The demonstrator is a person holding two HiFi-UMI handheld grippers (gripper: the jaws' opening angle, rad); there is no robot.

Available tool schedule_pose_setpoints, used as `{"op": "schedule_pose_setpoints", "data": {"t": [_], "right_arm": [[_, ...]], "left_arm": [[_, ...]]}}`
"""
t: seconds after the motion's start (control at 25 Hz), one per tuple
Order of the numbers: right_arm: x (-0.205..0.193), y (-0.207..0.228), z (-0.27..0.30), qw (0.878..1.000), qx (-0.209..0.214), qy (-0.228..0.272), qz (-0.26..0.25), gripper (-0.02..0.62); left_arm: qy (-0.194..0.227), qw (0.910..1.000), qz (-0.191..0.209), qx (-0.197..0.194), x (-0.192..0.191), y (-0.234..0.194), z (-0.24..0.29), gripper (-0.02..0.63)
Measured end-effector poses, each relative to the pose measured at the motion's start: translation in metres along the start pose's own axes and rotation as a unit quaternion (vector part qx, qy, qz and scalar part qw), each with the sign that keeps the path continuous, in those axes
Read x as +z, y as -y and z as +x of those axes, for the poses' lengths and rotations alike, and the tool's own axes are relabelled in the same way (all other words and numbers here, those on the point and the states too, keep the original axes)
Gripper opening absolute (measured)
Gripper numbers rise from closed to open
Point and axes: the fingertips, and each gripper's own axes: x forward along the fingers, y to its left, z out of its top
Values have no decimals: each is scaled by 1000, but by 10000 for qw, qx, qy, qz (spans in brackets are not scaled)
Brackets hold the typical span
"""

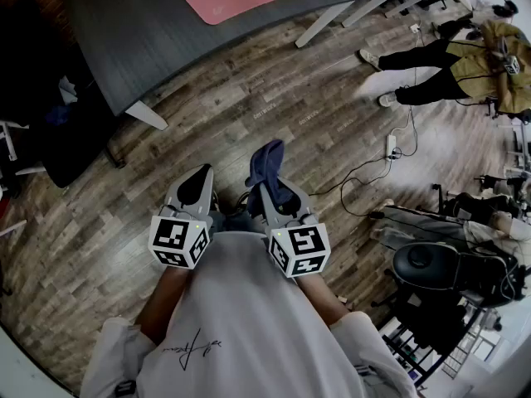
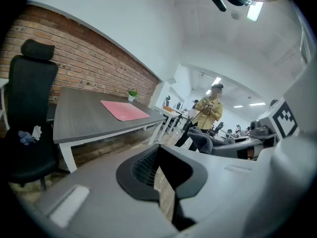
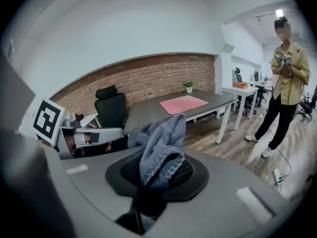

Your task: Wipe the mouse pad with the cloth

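While R gripper (image 3: 154,180) grips 1 cloth (image 3: 162,140) | L gripper (image 2: 162,182) ajar, empty | 1 mouse pad (image 2: 125,110)

No legible text or numbers, only a scrawled mark (image 1: 192,348) on the white shirt (image 1: 241,297), too small to read

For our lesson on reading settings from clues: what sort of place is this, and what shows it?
Probably an open-plan office: a grey desk before a brick wall, a black office chair, and a white desk beyond, near a standing person.
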Motion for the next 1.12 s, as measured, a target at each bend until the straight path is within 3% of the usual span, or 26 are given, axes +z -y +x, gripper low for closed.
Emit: {"op": "schedule_pose_setpoints", "data": {"t": [0.32, 0.6, 0.76, 1.12], "right_arm": [[-24, -1, -41, 9990, 402, 129, 140, 80], [-31, 11, -56, 9970, 720, 242, 109, 87], [-40, 29, -64, 9951, 931, 203, 272, 92], [-57, 73, -56, 9953, 791, -54, 558, 97]], "left_arm": [[44, 9997, -106, 208, -18, 49, -17, 3], [-34, 9987, 206, 467, -24, 83, -18, 3], [-146, 9984, 438, 317, -38, 118, -11, 3], [-318, 9981, 250, 456, -47, 123, 17, 3]]}}
